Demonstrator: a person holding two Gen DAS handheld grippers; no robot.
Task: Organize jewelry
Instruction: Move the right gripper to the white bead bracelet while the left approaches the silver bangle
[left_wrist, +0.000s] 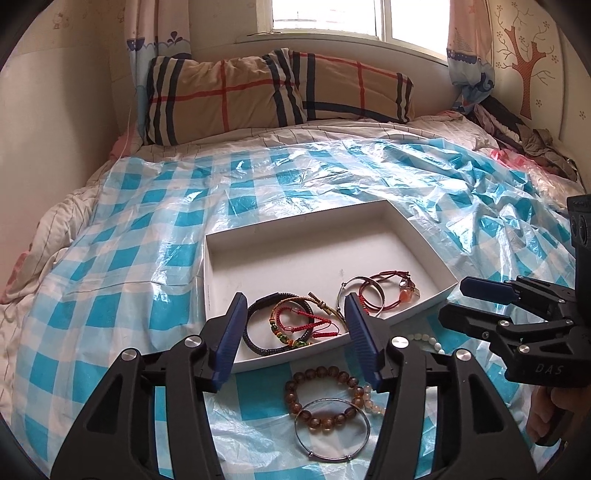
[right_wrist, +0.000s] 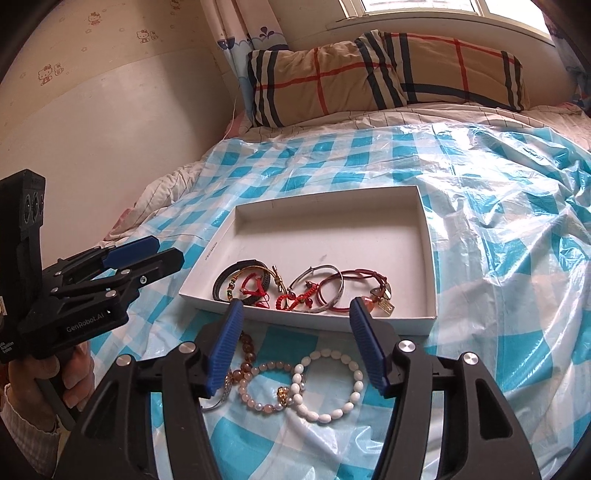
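A shallow white box (left_wrist: 295, 218) (right_wrist: 428, 258) lies on the bed and holds several bracelets: a black braided one (left_wrist: 258, 343) (right_wrist: 221, 284), red cord ones (left_wrist: 384, 291) (right_wrist: 295, 295) and a silver bangle (right_wrist: 328, 291). In front of the box lie a brown bead bracelet (left_wrist: 317, 398), a silver wire bangle (left_wrist: 332, 432), a pink bead bracelet (right_wrist: 258, 391) and a white bead bracelet (right_wrist: 328, 384). My left gripper (left_wrist: 295, 332) is open and empty above the box's near edge. My right gripper (right_wrist: 295, 339) is open and empty above the white and pink bracelets.
A blue-and-white checked plastic sheet (left_wrist: 147, 236) (right_wrist: 498, 258) covers the bed. A plaid pillow (left_wrist: 273, 92) (right_wrist: 384, 74) lies at the head under the window. Crumpled clothes (left_wrist: 532, 140) lie at the far right. A wall (right_wrist: 92, 110) runs along the left.
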